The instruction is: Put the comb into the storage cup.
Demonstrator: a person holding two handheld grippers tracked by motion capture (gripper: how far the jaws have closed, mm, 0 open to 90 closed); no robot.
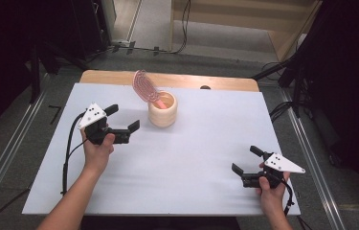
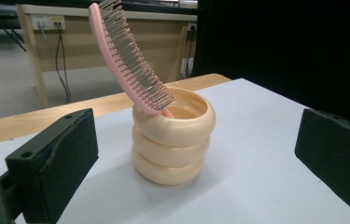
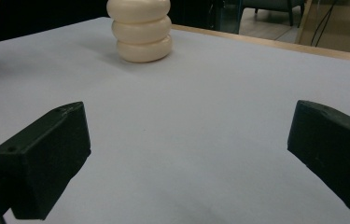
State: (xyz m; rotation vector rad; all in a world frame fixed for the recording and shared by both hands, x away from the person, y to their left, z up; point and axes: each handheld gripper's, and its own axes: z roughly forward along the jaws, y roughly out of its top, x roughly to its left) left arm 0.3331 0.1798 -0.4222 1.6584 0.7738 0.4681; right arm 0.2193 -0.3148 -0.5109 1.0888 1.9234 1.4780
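Pink hairbrush standing handle-down in cream ringed cup, far centre. Left gripper and right gripper both spread wide, empty. Probably finished, or not begun.

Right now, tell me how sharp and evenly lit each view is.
High view: the white table is bright and evenly lit, its surroundings very dark, all a little soft. Left gripper view: the cream holder and pink hairbrush are sharp, with a black backdrop at right. Right gripper view: the holder is cropped at the top, and the near black pads look slightly soft.
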